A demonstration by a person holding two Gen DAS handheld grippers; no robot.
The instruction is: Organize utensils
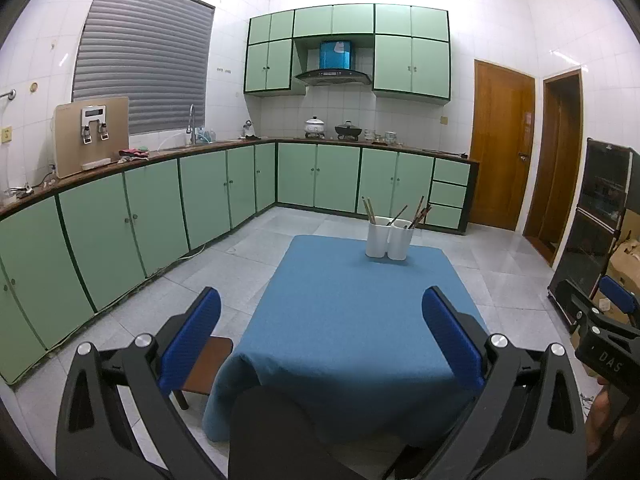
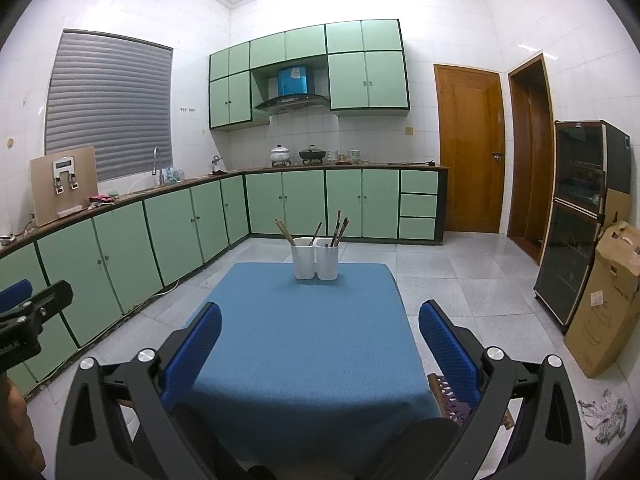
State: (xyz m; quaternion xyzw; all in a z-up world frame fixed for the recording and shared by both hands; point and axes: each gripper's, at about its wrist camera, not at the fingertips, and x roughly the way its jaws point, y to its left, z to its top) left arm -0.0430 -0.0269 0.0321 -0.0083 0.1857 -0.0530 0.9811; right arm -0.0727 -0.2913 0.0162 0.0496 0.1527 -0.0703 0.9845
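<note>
Two white holder cups (image 1: 389,243) (image 2: 315,263) stand side by side at the far end of a table under a blue cloth (image 1: 352,320) (image 2: 304,328). Several wooden chopsticks (image 1: 416,213) (image 2: 338,229) stick up from them, fewer in the left cup than in the right. My left gripper (image 1: 320,334) is open over the near end of the table, nothing between its blue pads (image 1: 190,340). My right gripper (image 2: 320,340) is open too, well short of the cups, and shows at the right edge of the left wrist view (image 1: 608,320).
Green cabinets (image 1: 160,208) under a worktop line the left and far walls, with a sink tap (image 1: 192,122) and pots (image 1: 348,130). A wooden stool (image 1: 208,364) stands left of the table. Right: a door (image 2: 470,148), a dark cabinet (image 2: 580,220), a cardboard box (image 2: 604,300).
</note>
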